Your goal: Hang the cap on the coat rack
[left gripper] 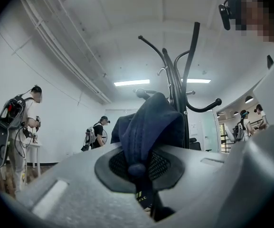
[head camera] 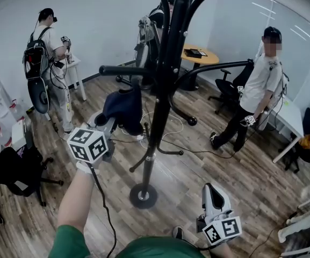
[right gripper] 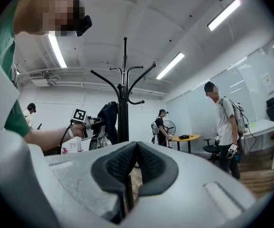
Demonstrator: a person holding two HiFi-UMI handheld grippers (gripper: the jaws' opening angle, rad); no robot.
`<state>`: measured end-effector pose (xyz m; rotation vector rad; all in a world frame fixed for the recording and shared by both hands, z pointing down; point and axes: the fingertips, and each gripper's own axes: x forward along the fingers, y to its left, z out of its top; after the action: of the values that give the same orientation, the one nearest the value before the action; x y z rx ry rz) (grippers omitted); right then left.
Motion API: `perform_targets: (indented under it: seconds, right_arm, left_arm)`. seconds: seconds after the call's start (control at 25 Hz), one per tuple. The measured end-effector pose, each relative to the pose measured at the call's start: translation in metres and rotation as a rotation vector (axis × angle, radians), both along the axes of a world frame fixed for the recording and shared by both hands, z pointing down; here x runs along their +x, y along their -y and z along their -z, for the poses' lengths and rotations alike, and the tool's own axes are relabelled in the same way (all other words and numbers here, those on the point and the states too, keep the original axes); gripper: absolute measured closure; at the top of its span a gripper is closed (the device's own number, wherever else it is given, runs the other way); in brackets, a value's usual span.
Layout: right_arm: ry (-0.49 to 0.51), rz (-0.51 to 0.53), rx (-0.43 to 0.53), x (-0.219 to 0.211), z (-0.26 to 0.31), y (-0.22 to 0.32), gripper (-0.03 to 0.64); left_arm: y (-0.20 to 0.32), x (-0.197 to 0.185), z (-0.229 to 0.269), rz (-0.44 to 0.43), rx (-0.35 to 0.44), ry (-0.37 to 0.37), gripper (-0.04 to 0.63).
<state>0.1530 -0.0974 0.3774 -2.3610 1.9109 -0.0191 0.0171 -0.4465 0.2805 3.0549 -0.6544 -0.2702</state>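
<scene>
The left gripper (left gripper: 139,167) is clamping the navy cap (left gripper: 148,127) beside the coat rack (head camera: 163,79).
The right gripper (right gripper: 134,167) is idling closed and empty; the cap's print is too blurred to read.

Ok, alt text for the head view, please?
The left hand-held gripper, shut on a dark blue cap, holds it beside a black coat rack. The right hand-held gripper hangs low and empty. Other people stand behind.

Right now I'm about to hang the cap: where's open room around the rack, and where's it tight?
Free: the bare rack arm just above the cap, and the wood floor between the rack base and the right hand-held gripper. Tight: cables trail on the floor beyond the pole, and a black chair crowds the left edge.
</scene>
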Motion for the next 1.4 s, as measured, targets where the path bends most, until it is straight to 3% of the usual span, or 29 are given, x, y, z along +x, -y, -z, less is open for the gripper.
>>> perform_targets:
  seconds: [0.28, 0.52, 0.8, 1.12, 1.4]
  right_arm:
    - [0.007, 0.012, -0.006, -0.002, -0.001, 0.000, 0.615]
    - [0.014, 0.011, -0.009, -0.001, -0.006, -0.005, 0.615]
    - [0.028, 0.052, -0.039, 0.000, -0.014, 0.006, 0.615]
    - [0.037, 0.145, -0.051, -0.014, -0.019, 0.033, 0.615]
    - [0.032, 0.260, -0.031, -0.020, -0.012, 0.068, 0.615]
  left_arm:
    - [-0.007, 0.014, -0.014, -0.045, 0.001, 0.045, 0.568]
    - [-0.009, 0.012, -0.030, -0.031, 0.006, 0.066, 0.552]
    - [-0.016, 0.005, -0.036, -0.043, -0.028, 0.037, 0.392]
    - [-0.021, -0.045, -0.057, 0.071, -0.027, 0.051, 0.385]
    - [-0.032, -0.089, -0.076, 0.225, -0.042, 0.065, 0.426]
